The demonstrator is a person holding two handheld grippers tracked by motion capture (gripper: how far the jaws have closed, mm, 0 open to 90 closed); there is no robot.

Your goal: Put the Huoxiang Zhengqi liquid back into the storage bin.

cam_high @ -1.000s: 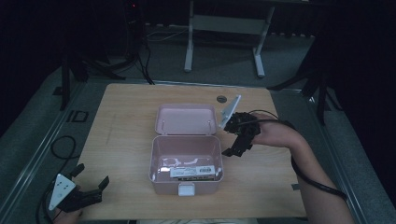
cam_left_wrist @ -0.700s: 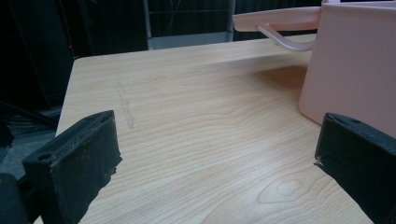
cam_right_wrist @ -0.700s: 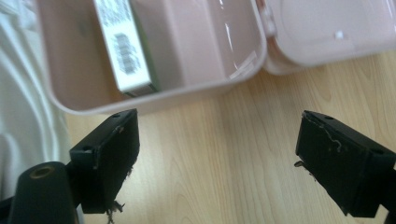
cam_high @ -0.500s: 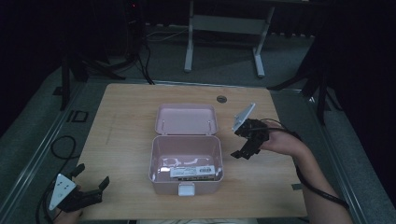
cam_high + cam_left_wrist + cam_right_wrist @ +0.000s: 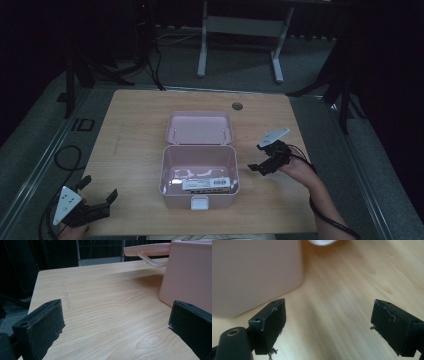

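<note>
A pink box (image 5: 199,172) stands open mid-table, its lid (image 5: 200,127) laid back flat behind it. Inside lies a flat white labelled pack (image 5: 206,184); a white latch (image 5: 199,202) hangs on the front wall. My right gripper (image 5: 257,157) hovers just right of the box, open and empty. In the right gripper view the box wall (image 5: 254,272) sits upper left, beyond the open right gripper (image 5: 329,315). My left gripper (image 5: 99,189) rests open at the table's near left corner. In the left gripper view the box (image 5: 185,272) lies right of the open left gripper (image 5: 116,315).
The wooden table (image 5: 135,130) has a round grommet (image 5: 237,106) near its far edge. A cable (image 5: 65,155) loops on the floor at the left. A desk frame (image 5: 240,30) stands behind the table.
My right gripper has drawn back from the lid's right edge, moving right and toward the near side. The left gripper has stayed put.
</note>
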